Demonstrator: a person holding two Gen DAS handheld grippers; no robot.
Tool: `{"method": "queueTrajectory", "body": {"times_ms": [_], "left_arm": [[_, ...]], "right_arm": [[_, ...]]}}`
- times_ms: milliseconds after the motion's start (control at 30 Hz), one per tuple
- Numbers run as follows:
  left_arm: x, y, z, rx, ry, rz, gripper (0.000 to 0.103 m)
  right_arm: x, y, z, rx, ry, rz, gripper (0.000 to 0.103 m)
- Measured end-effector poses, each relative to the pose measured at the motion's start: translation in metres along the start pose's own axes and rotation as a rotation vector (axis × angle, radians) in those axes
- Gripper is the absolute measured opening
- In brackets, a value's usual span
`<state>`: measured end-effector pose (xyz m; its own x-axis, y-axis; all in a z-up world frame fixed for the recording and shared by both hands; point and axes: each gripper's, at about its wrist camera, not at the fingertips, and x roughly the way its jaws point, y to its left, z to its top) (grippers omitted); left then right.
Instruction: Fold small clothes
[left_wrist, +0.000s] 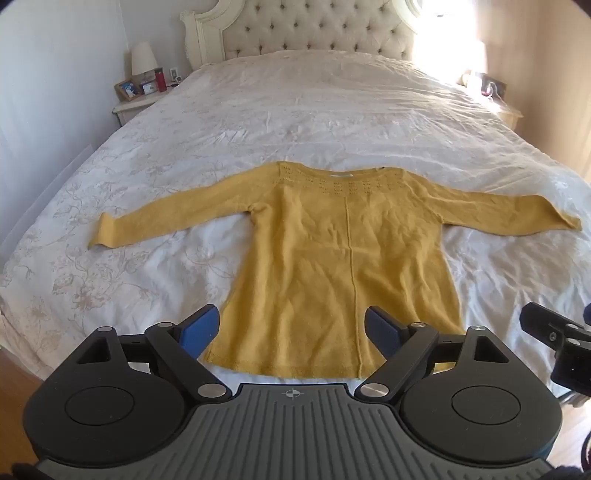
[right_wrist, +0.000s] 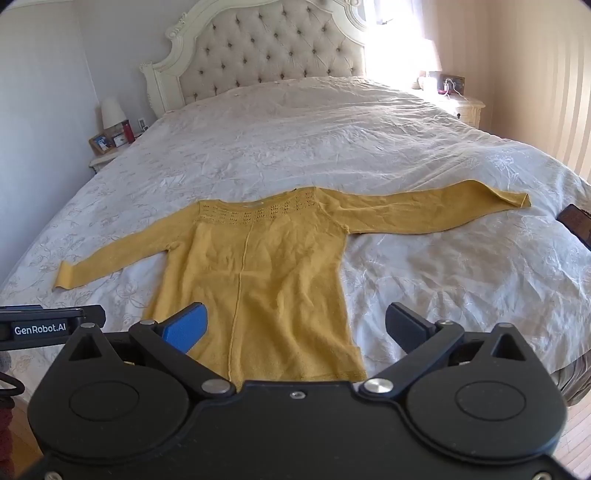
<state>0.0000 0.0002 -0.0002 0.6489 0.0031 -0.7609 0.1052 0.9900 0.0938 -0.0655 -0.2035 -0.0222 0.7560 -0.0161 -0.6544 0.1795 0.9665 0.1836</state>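
Observation:
A mustard yellow long-sleeved sweater (left_wrist: 332, 258) lies flat on the white bedspread (left_wrist: 295, 122), both sleeves spread out sideways and the neckline toward the headboard. The same sweater (right_wrist: 258, 266) shows in the right wrist view. My left gripper (left_wrist: 291, 328) hovers open above the sweater's bottom hem, nothing between its blue pads. My right gripper (right_wrist: 295, 328) is also open, above the hem's right corner, holding nothing. The right gripper's body (left_wrist: 554, 339) shows at the left view's right edge, and the left gripper's body (right_wrist: 48, 325) at the right view's left edge.
A tufted cream headboard (left_wrist: 317, 29) stands at the far end. A nightstand (left_wrist: 136, 103) at the left bears a lamp, picture frame and red bottle. Another nightstand (right_wrist: 465, 107) stands at the right by a bright window. A dark flat object (right_wrist: 576, 225) lies on the bed's right edge.

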Motion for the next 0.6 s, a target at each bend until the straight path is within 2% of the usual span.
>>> {"method": "queueTrajectory", "body": {"times_ms": [100,133,167,600], "left_arm": [[0.002,0.001,0.000,-0.001,0.006,0.004,0.086],[-0.006,0.000,-0.001,0.004,-0.017,0.004,0.086],[-0.010,0.004,-0.003,-0.002,-0.026,-0.010,0.086],[-0.016,0.013,-0.011,-0.004,-0.006,-0.014,0.086]], "right_arm": [[0.001,-0.003,-0.001,0.005,0.002,-0.006,0.102],[0.001,-0.004,-0.001,0.004,-0.001,-0.011,0.102],[-0.003,0.009,0.000,-0.035,-0.015,-0.019,0.102],[-0.013,0.007,-0.002,-0.001,0.003,-0.019,0.102]]}}
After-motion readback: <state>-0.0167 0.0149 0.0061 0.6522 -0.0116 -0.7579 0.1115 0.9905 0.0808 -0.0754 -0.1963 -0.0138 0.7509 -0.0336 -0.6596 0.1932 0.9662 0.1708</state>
